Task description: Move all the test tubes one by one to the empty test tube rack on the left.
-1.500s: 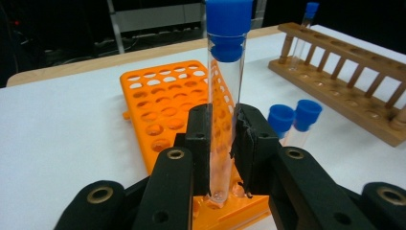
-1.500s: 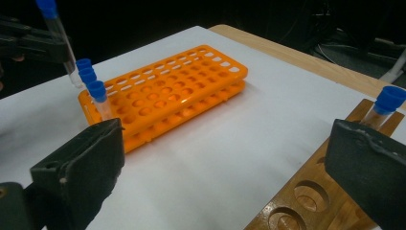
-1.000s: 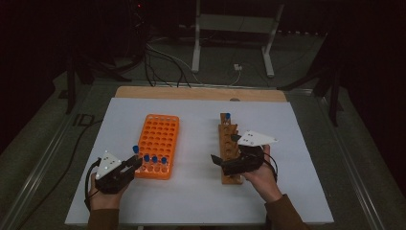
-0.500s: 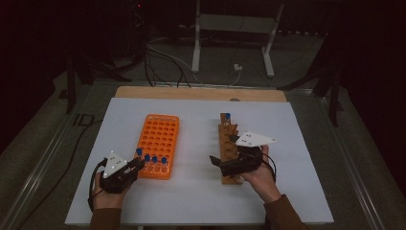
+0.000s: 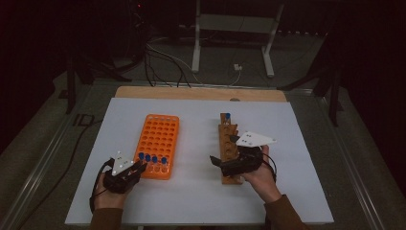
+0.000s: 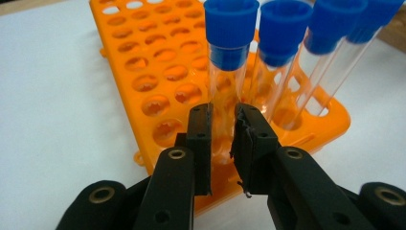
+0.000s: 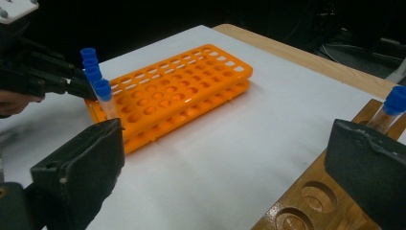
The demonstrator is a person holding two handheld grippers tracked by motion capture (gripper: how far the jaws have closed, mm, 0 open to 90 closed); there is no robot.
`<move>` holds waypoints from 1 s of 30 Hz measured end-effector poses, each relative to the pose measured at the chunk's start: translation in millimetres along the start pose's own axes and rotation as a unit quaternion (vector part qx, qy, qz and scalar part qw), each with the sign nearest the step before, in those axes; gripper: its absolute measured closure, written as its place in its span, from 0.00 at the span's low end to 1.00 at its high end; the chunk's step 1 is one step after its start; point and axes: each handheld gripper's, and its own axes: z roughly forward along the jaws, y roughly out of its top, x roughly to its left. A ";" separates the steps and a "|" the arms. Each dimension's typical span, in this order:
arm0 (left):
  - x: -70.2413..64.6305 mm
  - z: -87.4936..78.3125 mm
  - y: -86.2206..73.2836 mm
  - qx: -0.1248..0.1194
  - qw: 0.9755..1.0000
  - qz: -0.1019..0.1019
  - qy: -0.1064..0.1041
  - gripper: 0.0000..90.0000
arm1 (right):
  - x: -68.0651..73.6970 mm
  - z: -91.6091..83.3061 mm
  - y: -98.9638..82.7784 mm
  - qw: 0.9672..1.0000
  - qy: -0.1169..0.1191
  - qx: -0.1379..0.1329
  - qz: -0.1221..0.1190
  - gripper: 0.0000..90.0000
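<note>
Four blue-capped tubes [image 6: 230,72] are standing in the orange rack [image 5: 158,143]; left gripper [image 6: 222,139] is clenching the clear leftmost one, right gripper [image 7: 230,163] gaping.

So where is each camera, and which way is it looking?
High view: sits above the person's side, looks forward and down on the white table; both hands and forearms show.
Left gripper view: rides the left tongs, looks along their jaws, shut on a blue-capped tube in the orange rack.
Right gripper view: rides the right tongs, open above the wooden rack, looking across the table.
Shared: all show the orange rack.
</note>
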 end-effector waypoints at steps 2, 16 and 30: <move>0.6 0.0 -0.5 0.001 1.000 -0.003 -0.003 0.87 | 0.2 0.4 -0.1 1.000 0.000 0.001 -0.001 0.01; 0.5 -3.1 -1.1 0.006 1.000 -0.008 -0.008 0.86 | 1.3 3.2 -1.6 1.000 0.003 0.006 0.000 0.01; 3.2 -13.1 -0.3 -0.030 0.998 -0.044 -0.022 0.53 | 0.3 3.1 -1.5 1.000 0.002 0.004 0.001 0.01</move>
